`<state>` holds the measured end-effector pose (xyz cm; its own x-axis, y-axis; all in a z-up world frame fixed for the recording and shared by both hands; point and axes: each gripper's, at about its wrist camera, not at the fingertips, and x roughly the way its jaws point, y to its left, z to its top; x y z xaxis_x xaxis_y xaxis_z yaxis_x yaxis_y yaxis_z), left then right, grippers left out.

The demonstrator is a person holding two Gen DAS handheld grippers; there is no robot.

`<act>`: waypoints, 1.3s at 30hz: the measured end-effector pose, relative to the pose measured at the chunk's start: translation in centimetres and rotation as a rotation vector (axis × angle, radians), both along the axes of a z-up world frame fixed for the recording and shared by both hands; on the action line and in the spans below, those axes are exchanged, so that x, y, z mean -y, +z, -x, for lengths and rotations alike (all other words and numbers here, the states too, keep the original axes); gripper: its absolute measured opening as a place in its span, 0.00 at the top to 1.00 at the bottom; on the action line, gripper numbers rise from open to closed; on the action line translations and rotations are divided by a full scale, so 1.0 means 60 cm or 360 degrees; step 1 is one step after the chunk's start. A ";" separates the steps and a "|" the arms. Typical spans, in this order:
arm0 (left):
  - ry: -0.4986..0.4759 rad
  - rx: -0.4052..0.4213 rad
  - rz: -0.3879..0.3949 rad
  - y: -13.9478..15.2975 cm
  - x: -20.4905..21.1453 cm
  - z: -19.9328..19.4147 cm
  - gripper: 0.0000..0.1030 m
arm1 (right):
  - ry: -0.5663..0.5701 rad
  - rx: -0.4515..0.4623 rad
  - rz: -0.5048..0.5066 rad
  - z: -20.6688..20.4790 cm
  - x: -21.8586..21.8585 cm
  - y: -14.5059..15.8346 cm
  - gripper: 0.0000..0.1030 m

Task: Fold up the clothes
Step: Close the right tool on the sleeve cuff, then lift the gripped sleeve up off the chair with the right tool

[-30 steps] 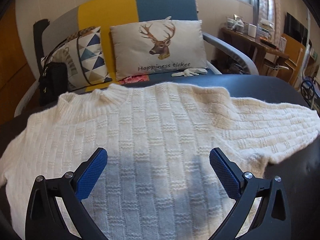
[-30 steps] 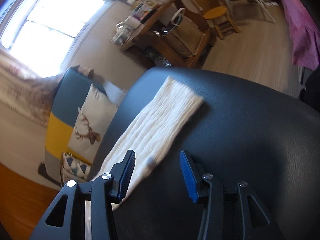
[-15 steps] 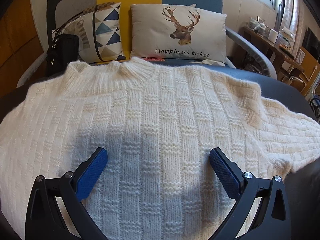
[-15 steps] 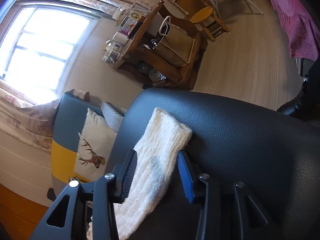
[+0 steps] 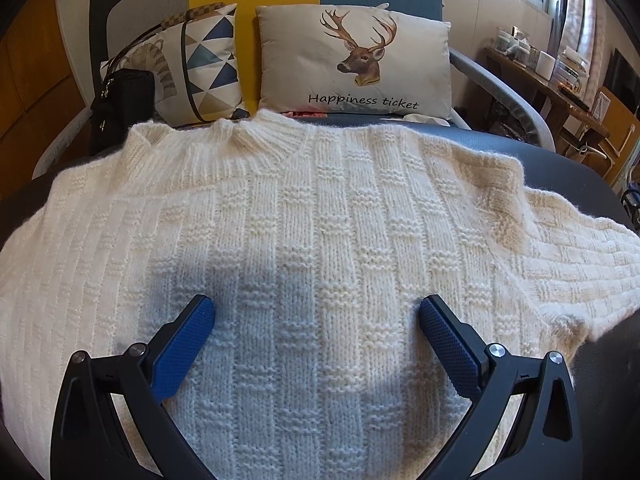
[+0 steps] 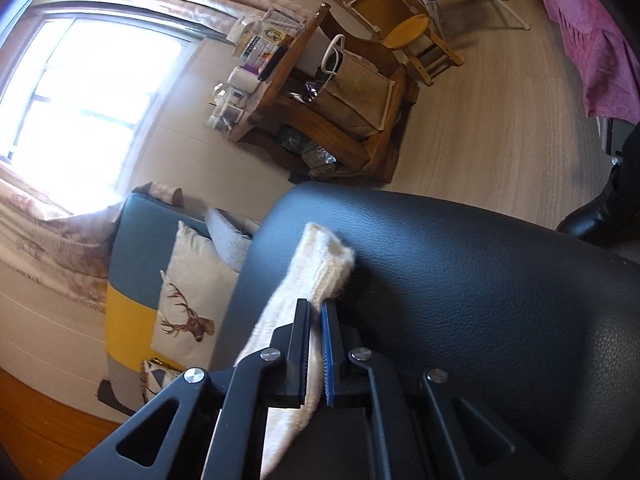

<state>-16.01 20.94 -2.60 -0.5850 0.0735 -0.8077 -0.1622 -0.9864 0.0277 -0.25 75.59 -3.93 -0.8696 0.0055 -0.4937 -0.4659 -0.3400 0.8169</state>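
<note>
on the black padded surface [image 5: 568, 160] in front of the sofa, the cream knit sweater [image 5: 320, 240] lies spread flat, collar toward the deer cushion [image 5: 356, 60], one sleeve [image 6: 320, 272] stretched out away from the body. the left hand-held gripper [image 5: 316, 316] hovers over the lower middle of the sweater with its jaws wide apart and nothing in them. the right hand-held gripper [image 6: 315, 312] is clamped tight on that sleeve near the cuff, knit pinched between the blue pads.

likely risks: the pinch sits close to the sleeve's edge, so the fuzzy knit could slide out when pulled across; dragging the sleeve with the body unpinned could shift or bunch the whole sweater; the loose stitches may snag on the pads.

containers: a tan tote bag [image 6: 352, 92] stands by the wooden furniture beyond the sleeve, contents not visible; a black bag [image 5: 120, 100] sits left of the collar, shut.
</note>
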 end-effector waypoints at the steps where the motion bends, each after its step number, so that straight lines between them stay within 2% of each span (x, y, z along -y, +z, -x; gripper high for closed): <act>1: 0.0000 -0.0001 0.0000 0.000 0.001 0.000 0.00 | 0.0013 -0.0015 -0.0012 0.002 0.005 0.010 0.96; 8: -0.0001 0.0002 -0.0001 0.001 0.000 0.000 0.00 | 0.0145 -0.0160 -0.0088 0.026 0.050 0.094 0.96; 15: -0.0006 0.0012 -0.0039 0.006 0.005 0.000 0.00 | 0.0352 -0.0304 -0.0132 0.061 0.140 0.178 0.96; 23: -0.0015 0.0021 -0.0127 0.018 0.025 -0.002 0.00 | 0.0553 -0.0380 -0.0135 0.104 0.242 0.230 0.96; 28: 0.0041 0.0011 -0.0145 0.034 0.070 -0.005 0.00 | 0.0700 -0.0432 -0.0119 0.136 0.319 0.257 0.97; 37: 0.0210 -0.0020 -0.0311 0.061 0.199 -0.024 0.00 | 0.0980 -0.0507 -0.0094 0.196 0.475 0.293 1.00; 39: 0.0239 -0.0019 -0.0325 0.058 0.222 -0.030 0.00 | 0.1032 -0.0442 -0.0200 0.203 0.506 0.291 1.00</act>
<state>-14.18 7.62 0.90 -0.6111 0.1459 -0.7780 -0.0143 -0.9847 -0.1735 -12.43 45.23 13.50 -0.8107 -0.5126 -0.2828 0.0813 -0.5770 0.8127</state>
